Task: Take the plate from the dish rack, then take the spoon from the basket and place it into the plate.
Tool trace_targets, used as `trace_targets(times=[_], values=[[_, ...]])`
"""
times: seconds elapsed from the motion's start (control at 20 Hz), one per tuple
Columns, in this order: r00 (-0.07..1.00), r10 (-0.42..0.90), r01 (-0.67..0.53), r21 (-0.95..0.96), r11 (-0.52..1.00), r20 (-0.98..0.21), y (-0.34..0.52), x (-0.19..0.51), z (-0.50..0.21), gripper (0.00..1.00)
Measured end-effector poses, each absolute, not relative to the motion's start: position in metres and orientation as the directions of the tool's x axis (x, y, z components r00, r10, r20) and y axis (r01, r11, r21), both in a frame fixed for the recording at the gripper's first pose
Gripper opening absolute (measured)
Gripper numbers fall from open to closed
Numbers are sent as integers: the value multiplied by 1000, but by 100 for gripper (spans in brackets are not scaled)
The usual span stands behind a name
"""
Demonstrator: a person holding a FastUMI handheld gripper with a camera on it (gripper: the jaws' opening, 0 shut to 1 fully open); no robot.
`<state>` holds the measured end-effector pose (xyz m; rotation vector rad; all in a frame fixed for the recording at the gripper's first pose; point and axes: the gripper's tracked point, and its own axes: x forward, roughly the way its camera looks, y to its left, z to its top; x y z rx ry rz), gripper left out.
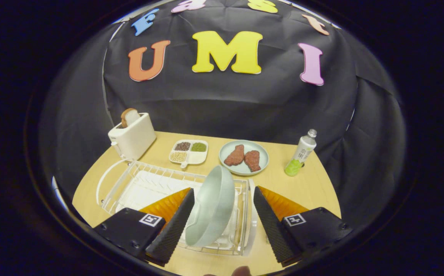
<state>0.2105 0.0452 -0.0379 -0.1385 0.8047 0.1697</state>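
I hold my claw (223, 214) spread wide around the plate (212, 209), which stands on edge in the rack (130, 180) between the fingers, brushing the left one and clear of the right, toaster (133, 135) beyond.

The plate (211, 207) standing in the dish rack (156, 184) is showing a pale grey-green, and the rack's wires are gleaming white. The gripper (223, 214) is wearing black fingers (172, 226) with a fine ribbed grain, orange behind them, and black-and-white square markers on its black blocks. The table (306, 188) is glowing light wood-yellow. The toaster (133, 137) is looking cream, with brown-crusted bread in it. The divided dish (189, 151) is holding dark brown, green and beige grains. A second plate (244, 157), pale blue-green, is carrying reddish-brown meat. The bottle (300, 153) is showing white above, lime green below.
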Motion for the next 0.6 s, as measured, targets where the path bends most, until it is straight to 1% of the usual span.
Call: trace_targets(times=[0.05, 0.25, 0.35, 0.4, 0.45, 0.5, 0.6], values=[[664, 96, -191, -44, 981, -741, 46, 212, -46, 98], [652, 74, -152, -34, 988, -754, 47, 223, -56, 84], [649, 66, -141, -34, 989, -758, 49, 226, -57, 72], [646, 62, -135, -34, 990, -760, 49, 228, -57, 63], [650, 53, -124, -38, 992, -758, 49, 229, -56, 57], [651, 32, -108, -50, 993, -759, 48, 230, -56, 43], [652, 6, -92, -72, 993, -758, 48, 229, -53, 33]])
